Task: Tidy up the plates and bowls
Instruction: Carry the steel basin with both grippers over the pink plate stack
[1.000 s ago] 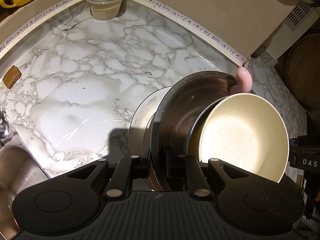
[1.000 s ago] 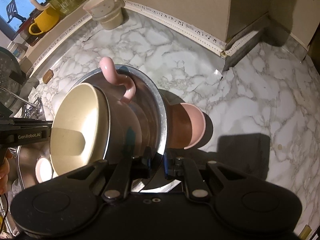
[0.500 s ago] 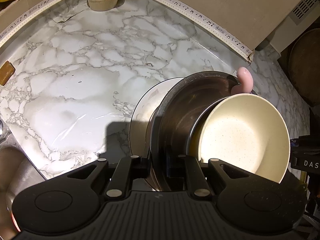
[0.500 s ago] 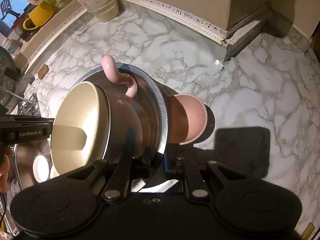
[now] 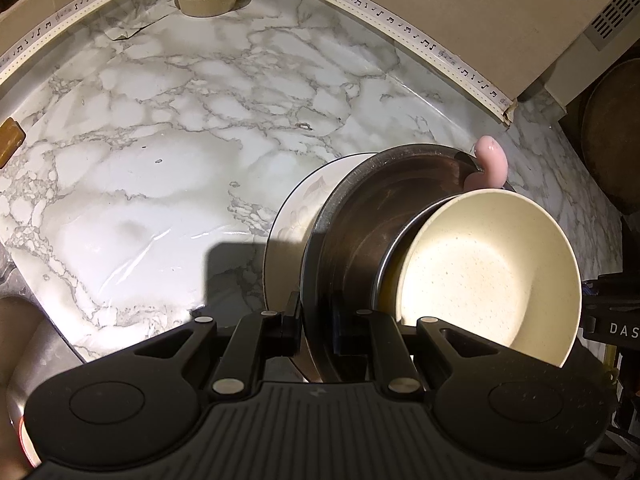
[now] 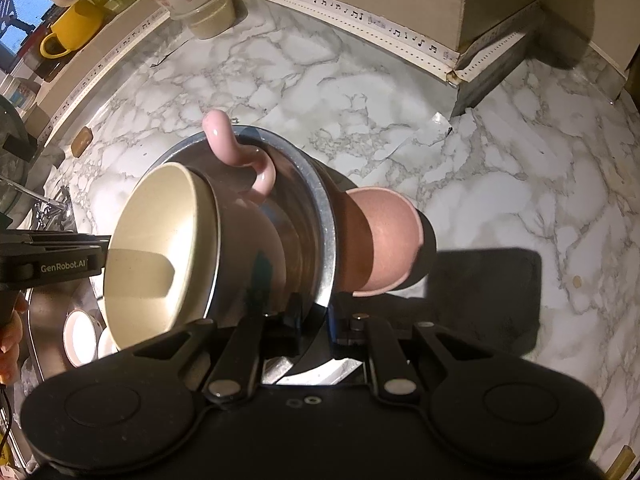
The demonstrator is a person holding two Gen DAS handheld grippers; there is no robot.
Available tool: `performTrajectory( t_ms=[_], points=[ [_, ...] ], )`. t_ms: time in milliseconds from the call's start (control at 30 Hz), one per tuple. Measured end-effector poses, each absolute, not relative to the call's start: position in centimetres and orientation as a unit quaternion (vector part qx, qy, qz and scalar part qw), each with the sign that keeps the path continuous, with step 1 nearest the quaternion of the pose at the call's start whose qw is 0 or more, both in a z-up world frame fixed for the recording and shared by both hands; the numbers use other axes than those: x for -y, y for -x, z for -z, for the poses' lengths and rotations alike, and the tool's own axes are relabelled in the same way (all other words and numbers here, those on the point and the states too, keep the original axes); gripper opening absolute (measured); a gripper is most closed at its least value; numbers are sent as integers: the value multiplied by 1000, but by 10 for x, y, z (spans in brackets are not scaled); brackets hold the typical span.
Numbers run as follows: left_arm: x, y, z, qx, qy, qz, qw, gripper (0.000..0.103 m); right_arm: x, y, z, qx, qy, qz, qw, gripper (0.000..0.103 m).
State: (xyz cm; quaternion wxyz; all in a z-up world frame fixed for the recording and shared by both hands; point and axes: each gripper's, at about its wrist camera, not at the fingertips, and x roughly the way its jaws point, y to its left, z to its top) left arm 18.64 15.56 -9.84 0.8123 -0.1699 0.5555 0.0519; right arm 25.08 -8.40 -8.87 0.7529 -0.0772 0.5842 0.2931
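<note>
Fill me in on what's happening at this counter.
Both grippers, left and right, are clamped on the rim of a steel bowl, holding a tilted stack above the marble counter. Nested in the steel bowl are a pink-handled cup and a cream bowl; a white plate and a pink bowl sit behind it. Nothing is set down yet.
</note>
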Motion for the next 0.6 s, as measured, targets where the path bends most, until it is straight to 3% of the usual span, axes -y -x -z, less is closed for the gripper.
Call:
performTrajectory(
  t_ms=[600],
  points=[
    [-157,-189,99,-546,155,-50,822,14,80,-255,91,-587,65,-282,756,21]
  ],
)
